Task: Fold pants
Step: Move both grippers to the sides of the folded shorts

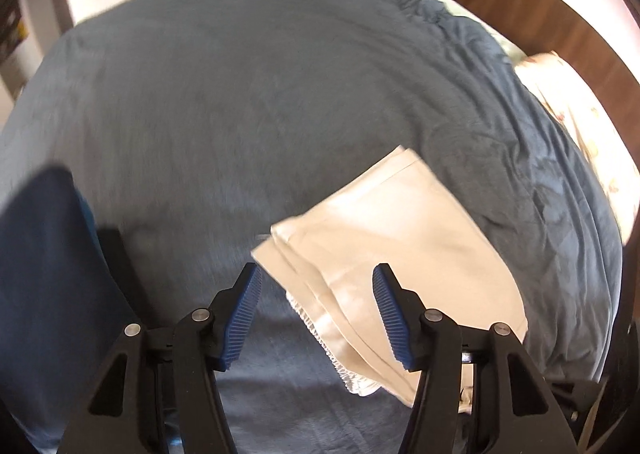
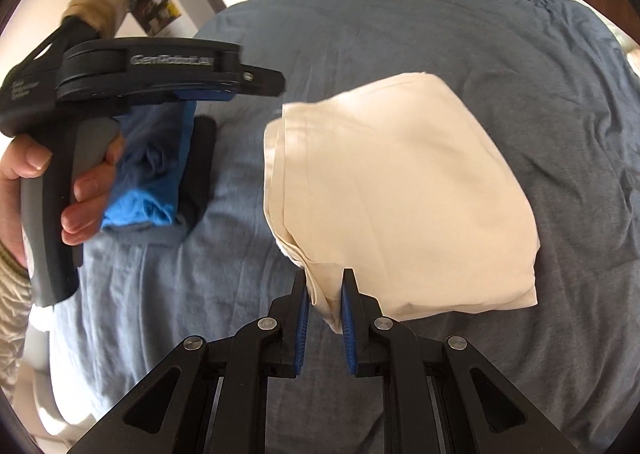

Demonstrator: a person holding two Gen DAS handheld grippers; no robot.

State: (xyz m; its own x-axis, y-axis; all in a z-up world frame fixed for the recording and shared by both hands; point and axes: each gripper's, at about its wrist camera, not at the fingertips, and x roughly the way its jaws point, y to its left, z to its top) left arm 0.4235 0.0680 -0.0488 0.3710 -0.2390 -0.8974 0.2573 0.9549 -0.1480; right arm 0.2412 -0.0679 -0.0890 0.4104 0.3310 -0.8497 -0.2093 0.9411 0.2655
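Observation:
The cream pants (image 2: pixel 400 190) lie folded into a thick square on the grey-blue bedspread (image 2: pixel 440 14). My right gripper (image 2: pixel 325 286) is shut on the near corner of the folded pants. My left gripper (image 1: pixel 316 286) is open and empty, hovering above the near-left edge of the pants (image 1: pixel 384 238). In the right wrist view the left gripper (image 2: pixel 260 82) shows from the side, held in a hand to the left of the pants and above the clothes stack.
A stack of folded dark and blue clothes (image 2: pixel 160 182) lies left of the pants; it also shows in the left wrist view (image 1: pixel 48 274). A floral pillow (image 1: pixel 580 126) and wooden headboard (image 1: pixel 520 6) are at the right. Furniture stands beyond the bed's far edge.

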